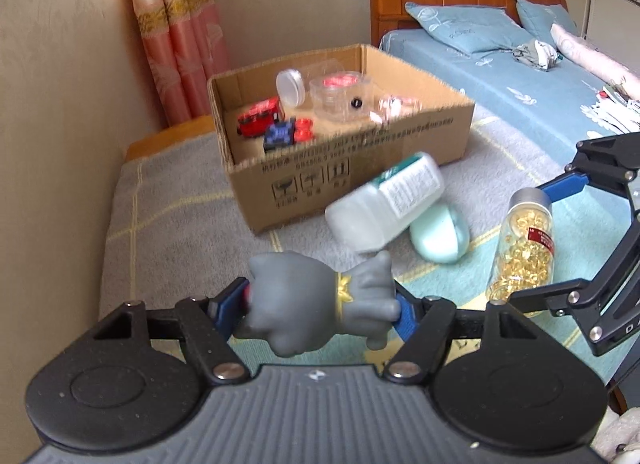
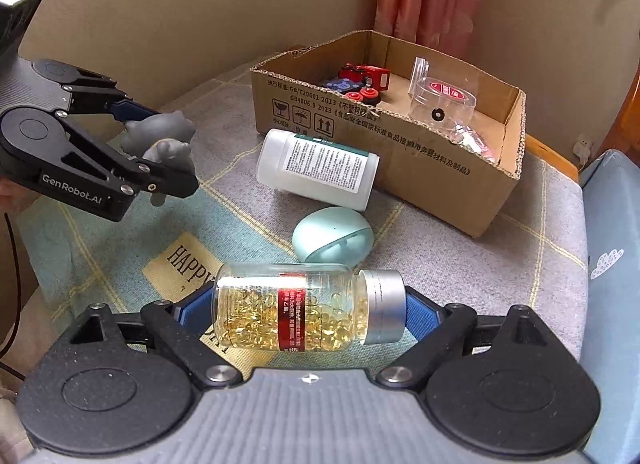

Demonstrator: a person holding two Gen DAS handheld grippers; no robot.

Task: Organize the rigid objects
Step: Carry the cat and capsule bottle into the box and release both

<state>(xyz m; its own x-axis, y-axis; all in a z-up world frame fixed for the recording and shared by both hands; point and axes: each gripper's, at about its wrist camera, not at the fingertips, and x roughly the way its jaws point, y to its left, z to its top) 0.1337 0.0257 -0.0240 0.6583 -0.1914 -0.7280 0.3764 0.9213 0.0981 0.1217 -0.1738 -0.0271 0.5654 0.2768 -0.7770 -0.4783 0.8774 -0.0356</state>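
Note:
A grey rubber toy figure (image 1: 304,296) with a gold belt is clamped sideways between the blue pads of my left gripper (image 1: 320,308), held above the blanket. In the right wrist view that left gripper (image 2: 160,143) hovers at the left with the grey figure (image 2: 156,131) in it. My right gripper (image 2: 308,310) is shut on a clear bottle of yellow capsules (image 2: 256,316), gripping it end to end, base and silver cap. A white bottle (image 2: 316,167) lies on its side against the cardboard box (image 2: 400,151). A teal egg-shaped case (image 2: 332,234) lies in front of it.
Inside the cardboard box (image 1: 344,155) are red and blue toy vehicles (image 1: 260,119) and clear round containers (image 1: 340,91). The box stands on a checked blanket (image 1: 172,199). A beige wall runs along the left, a pink curtain (image 1: 176,23) hangs behind, and a blue bed (image 1: 500,75) is at the right.

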